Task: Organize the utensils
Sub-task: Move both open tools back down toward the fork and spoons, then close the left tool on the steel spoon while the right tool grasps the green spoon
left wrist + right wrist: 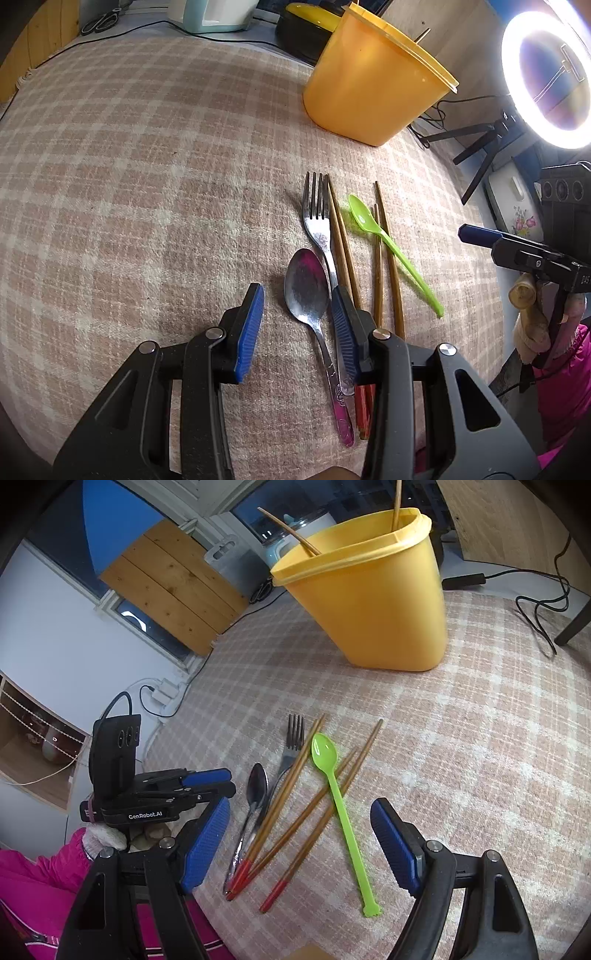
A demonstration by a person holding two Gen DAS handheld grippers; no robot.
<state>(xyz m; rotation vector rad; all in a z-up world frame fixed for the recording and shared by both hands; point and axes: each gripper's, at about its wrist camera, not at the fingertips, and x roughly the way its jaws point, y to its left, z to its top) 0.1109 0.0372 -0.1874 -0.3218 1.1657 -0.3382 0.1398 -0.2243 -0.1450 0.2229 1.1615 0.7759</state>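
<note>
Both grippers, left and right, gape empty; we next grasp chopsticks lying before the yellow bin.

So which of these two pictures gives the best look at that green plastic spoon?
The right wrist view. There the green spoon lies whole and unobstructed, from bowl to notched handle end, between that gripper's open fingers. The left wrist view shows the same spoon further off to the side, smaller and at a slant, crossing the chopsticks.
</note>
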